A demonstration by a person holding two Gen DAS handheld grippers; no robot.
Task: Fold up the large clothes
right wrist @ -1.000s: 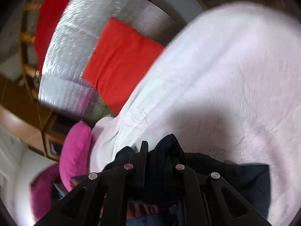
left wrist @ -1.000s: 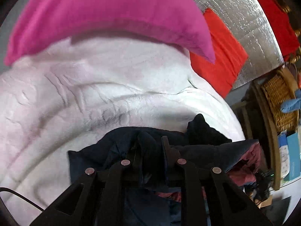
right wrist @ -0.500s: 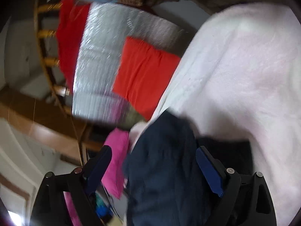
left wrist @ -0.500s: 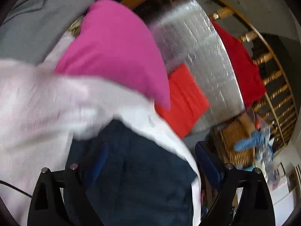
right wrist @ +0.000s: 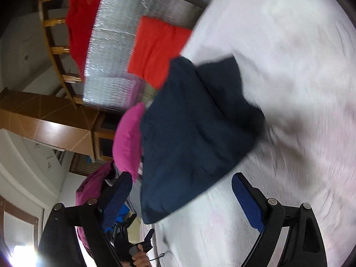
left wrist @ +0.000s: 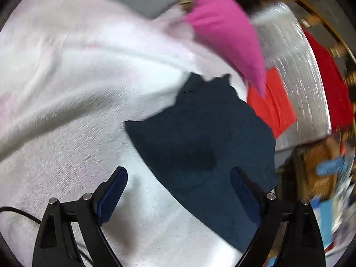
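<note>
A dark navy garment (left wrist: 207,142) lies folded flat on the white fleece blanket (left wrist: 73,102) near the bed's edge. My left gripper (left wrist: 179,191) is open and empty, hovering just short of the garment's near edge. In the right wrist view the same navy garment (right wrist: 191,138) lies on the blanket (right wrist: 289,89). My right gripper (right wrist: 180,198) is open and empty, with the garment's near corner between and beyond its fingers. Both views are motion-blurred.
A pink pillow (left wrist: 227,35) lies at the head of the blanket. A red cloth (left wrist: 273,106) lies on a silver foil mat (left wrist: 298,71) beside the bed. A wicker basket (left wrist: 318,166) and wooden railing (right wrist: 55,49) stand further off.
Both grippers were shut on the bunched navy garment one second ago. They have opened and let it go, and it now lies flat. Both grippers have pulled back from it.
</note>
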